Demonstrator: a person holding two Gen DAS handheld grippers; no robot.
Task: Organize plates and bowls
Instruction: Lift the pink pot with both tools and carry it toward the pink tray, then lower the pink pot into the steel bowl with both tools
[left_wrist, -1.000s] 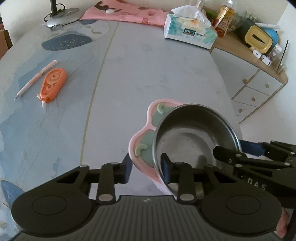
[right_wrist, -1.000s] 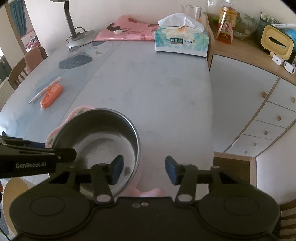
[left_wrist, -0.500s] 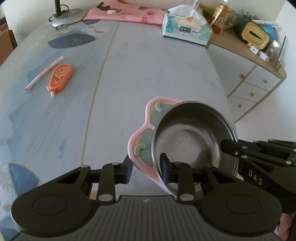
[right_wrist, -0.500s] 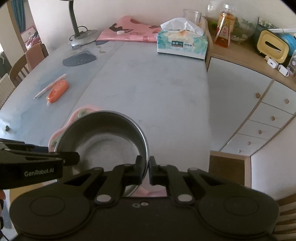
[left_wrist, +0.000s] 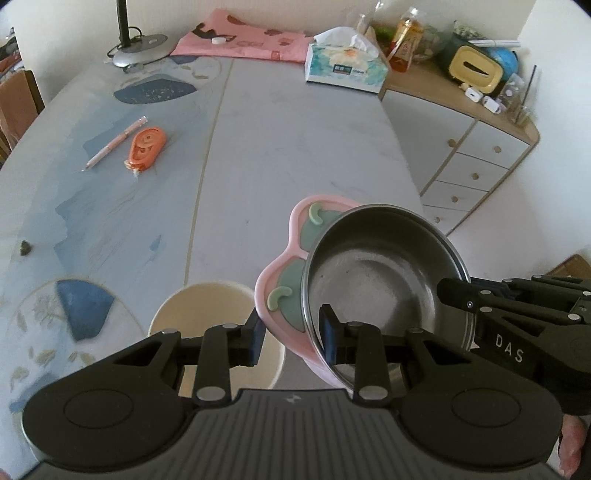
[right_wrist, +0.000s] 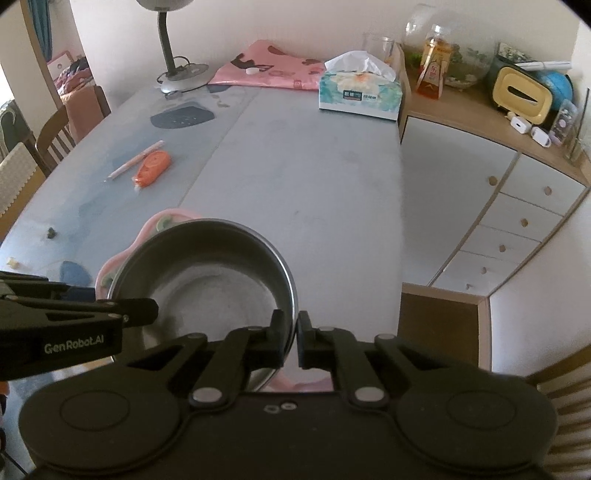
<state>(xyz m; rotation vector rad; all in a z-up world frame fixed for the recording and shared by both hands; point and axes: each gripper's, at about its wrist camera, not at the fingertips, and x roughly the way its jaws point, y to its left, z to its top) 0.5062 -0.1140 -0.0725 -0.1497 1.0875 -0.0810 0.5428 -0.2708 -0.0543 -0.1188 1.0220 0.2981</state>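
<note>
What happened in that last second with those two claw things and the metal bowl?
The right gripper, open a second ago, closed its fingers on the steel bowl rim. Both grippers then lifted bowl and pink plate off the table; a cream bowl now shows beneath. The left gripper stayed clamped on plate and bowl together.

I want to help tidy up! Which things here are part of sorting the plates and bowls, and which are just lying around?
For the job:
- round steel bowl
- pink divided plate with green sections
- round cream bowl

Just lying around:
- orange correction tape dispenser
- pink pen
- floral tissue box
- pink patterned cloth
- grey lamp base
</note>
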